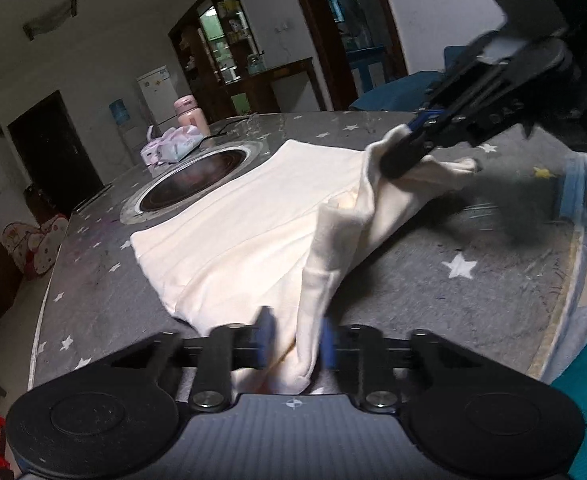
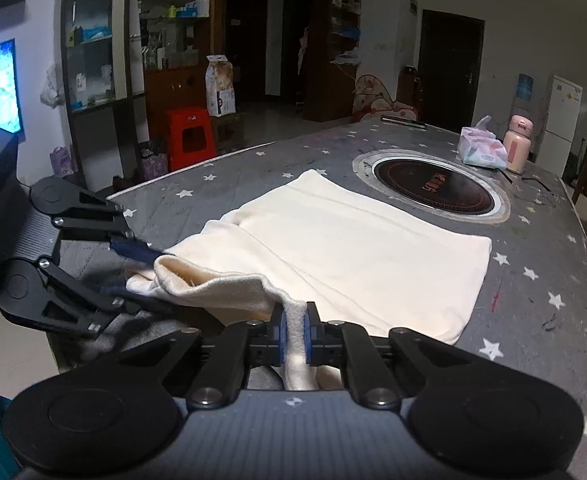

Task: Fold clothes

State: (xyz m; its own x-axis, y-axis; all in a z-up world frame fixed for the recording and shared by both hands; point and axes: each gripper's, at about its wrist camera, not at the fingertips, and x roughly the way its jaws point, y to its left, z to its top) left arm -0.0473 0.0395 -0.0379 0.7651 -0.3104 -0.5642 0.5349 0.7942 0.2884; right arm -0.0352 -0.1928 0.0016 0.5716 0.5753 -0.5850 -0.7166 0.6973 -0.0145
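A cream garment (image 1: 233,232) (image 2: 353,248) lies mostly flat on a round grey star-patterned table (image 1: 453,300) (image 2: 533,280). Its near edge is pulled up into a ridge between my two grippers. My left gripper (image 1: 297,336) (image 2: 145,276) has one raised corner filling the gap between its blue pads; that spot is blurred. My right gripper (image 2: 294,328) (image 1: 401,148) is shut tight on the other end of the raised edge, with a strip of cloth pinched between its pads. The two grippers face each other across the lifted fold.
A round built-in hob (image 1: 193,180) (image 2: 433,188) sits in the table just beyond the garment. A tissue pack (image 1: 177,146) (image 2: 481,150) and a pink bottle (image 1: 189,114) (image 2: 517,144) stand past it. A red stool (image 2: 189,136) and shelves are on the floor beyond the table.
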